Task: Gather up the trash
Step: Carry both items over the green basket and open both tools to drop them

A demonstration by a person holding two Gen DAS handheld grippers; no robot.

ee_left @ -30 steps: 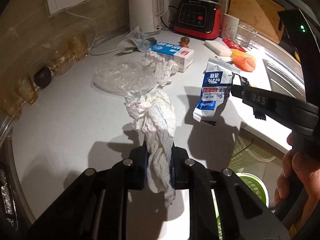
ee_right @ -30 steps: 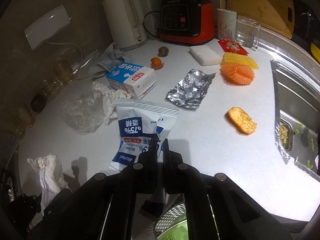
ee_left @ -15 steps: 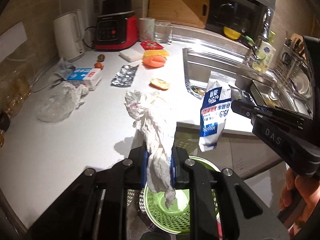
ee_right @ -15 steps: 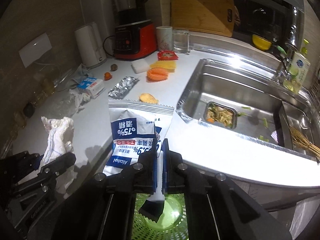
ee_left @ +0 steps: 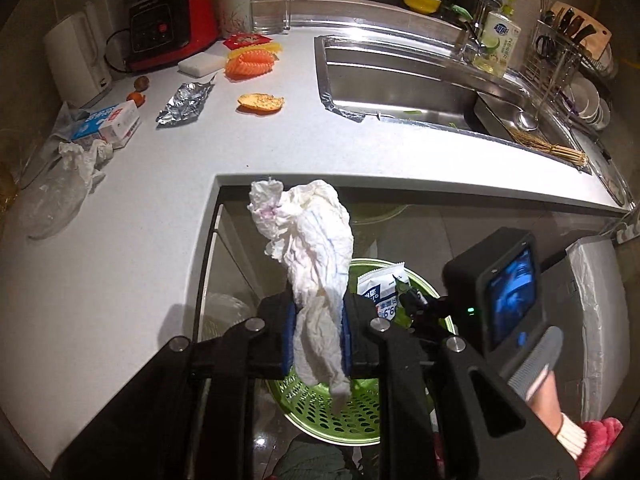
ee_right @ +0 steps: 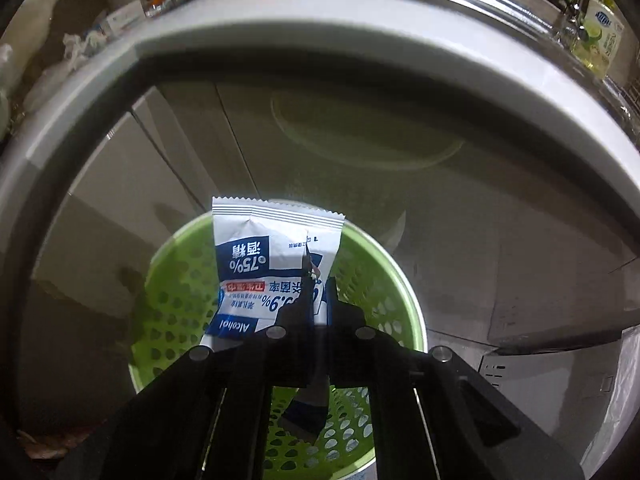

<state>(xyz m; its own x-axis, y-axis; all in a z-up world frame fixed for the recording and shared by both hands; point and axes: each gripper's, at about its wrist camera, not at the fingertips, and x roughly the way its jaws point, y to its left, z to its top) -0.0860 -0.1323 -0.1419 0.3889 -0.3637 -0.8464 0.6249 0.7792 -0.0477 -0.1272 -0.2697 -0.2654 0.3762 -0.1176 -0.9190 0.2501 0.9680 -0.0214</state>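
My left gripper (ee_left: 316, 338) is shut on a crumpled white tissue (ee_left: 310, 256) and holds it above the green perforated bin (ee_left: 340, 420) that stands on the floor below the counter edge. My right gripper (ee_right: 320, 304) is shut on a white and blue alcohol wipe packet (ee_right: 272, 264) and holds it low over the bin's (ee_right: 172, 300) opening. The packet (ee_left: 380, 296) and the right gripper (ee_left: 412, 304) also show in the left wrist view, just over the bin's rim.
On the white counter (ee_left: 140, 220) lie a foil wrapper (ee_left: 184, 100), a milk carton (ee_left: 112, 122), crumpled plastic (ee_left: 60, 184), an orange peel (ee_left: 260, 101) and orange food (ee_left: 250, 62). A kettle (ee_left: 76, 64) and red blender base (ee_left: 172, 32) stand behind. The sink (ee_left: 400, 88) is at right.
Both grippers moved off the counter and down toward the green bin. The right gripper dropped below the counter edge with the packet; the left still holds the tissue above.
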